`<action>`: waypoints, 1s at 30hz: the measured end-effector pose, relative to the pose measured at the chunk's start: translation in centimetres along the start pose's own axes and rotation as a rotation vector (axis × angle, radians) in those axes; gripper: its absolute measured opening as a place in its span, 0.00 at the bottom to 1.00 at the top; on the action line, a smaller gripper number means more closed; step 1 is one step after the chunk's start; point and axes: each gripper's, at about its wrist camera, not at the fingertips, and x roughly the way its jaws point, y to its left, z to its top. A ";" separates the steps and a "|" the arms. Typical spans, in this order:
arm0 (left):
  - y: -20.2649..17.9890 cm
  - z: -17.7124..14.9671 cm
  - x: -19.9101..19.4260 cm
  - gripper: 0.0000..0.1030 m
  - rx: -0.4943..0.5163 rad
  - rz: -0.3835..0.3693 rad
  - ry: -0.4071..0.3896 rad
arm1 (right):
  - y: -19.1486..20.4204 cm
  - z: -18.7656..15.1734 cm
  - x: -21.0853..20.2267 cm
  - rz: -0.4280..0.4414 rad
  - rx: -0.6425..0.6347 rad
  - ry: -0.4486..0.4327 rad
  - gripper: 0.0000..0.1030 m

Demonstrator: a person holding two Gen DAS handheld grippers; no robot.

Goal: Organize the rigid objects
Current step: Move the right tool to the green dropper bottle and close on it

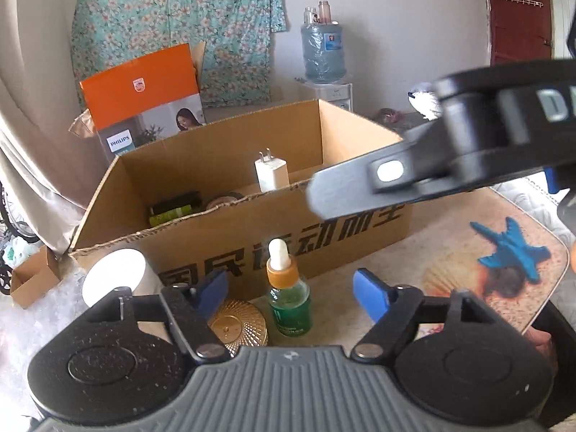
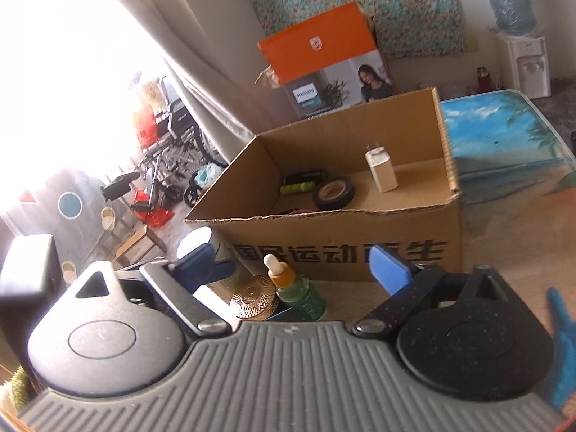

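While both grippers face the box (image 1: pixel 273 230), the dropper bottle (image 1: pixel 289 293) stands upright at lower centre of the left wrist view, just ahead of the left gripper (image 1: pixel 291 289) and between its blue pads, which stand apart and untouching. In the right wrist view the bottle (image 2: pixel 295 289) sits left of centre; the right gripper (image 2: pixel 293 270) is wide and empty. Left looks nearer.

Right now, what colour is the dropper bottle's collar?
Orange, on the dropper bottle; clearest in the left wrist view.
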 end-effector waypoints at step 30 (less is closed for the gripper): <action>0.7 0.4 3.5 0.32 -0.127 -0.158 0.054 | -0.3 0.0 5.7 -0.002 -0.080 0.150 0.20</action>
